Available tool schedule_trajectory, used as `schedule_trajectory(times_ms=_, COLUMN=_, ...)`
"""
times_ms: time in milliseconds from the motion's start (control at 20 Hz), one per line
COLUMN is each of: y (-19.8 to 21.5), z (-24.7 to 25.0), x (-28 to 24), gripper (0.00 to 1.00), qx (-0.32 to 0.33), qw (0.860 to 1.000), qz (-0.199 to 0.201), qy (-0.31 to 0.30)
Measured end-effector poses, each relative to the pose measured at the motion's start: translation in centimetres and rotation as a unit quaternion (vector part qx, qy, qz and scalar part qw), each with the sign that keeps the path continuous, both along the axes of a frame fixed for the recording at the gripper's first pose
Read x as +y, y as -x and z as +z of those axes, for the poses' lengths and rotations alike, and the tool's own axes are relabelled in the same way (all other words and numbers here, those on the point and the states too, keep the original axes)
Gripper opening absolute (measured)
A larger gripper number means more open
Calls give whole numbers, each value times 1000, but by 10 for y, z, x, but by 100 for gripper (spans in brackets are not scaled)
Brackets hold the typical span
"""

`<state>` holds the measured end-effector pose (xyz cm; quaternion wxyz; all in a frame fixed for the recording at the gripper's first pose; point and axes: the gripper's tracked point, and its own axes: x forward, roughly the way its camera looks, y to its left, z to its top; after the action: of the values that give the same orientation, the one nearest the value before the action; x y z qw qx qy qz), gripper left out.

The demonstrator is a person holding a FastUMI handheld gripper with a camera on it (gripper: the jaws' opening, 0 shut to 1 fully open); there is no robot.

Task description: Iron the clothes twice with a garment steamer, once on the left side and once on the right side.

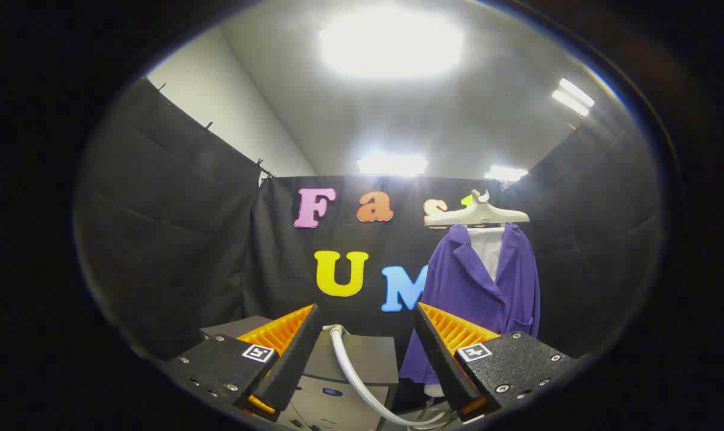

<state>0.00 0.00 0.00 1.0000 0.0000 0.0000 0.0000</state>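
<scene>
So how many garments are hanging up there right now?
1: a purple jacket on the hanger, beyond the open gripper, past its right finger. Others may be hidden.

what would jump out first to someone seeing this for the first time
The purple jacket on a pale hanger, hanging against the booth's black wall beyond the fingers, catches the eye first. Next, the open gripper holds nothing, and a white hose curves between its fingers from the grey steamer unit just ahead.

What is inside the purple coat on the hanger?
Between the lapels of the purple coat a white garment shows; its lower part is covered. The open gripper holds nothing; the steamer hose runs between its fingers.
</scene>
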Motion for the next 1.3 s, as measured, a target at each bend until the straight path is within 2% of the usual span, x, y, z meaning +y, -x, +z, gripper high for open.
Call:
schedule_trajectory(times_ms=150, y=-6, z=-24, x=0, gripper=94, qx=2, qw=1000, qz=-4, qy=-18)
schedule_trajectory(times_ms=250, y=-7, z=-50, x=-19, gripper=95, qx=25, qw=999, qz=-32, qy=-13)
schedule_trajectory(times_ms=400, y=-8, z=-55, x=-45, gripper=95, qx=34, qw=996, qz=-85, qy=2)
schedule_trajectory(times_ms=700, y=-9, z=-87, x=-70, gripper=95, qx=74, qw=988, qz=-131, qy=14)
schedule_trajectory(times_ms=900, y=-7, z=-103, x=-61, gripper=95, qx=94, qw=986, qz=-134, qy=27)
schedule_trajectory(times_ms=1300, y=-34, z=-115, x=-46, gripper=95, qx=121, qw=987, qz=-99, qy=29)
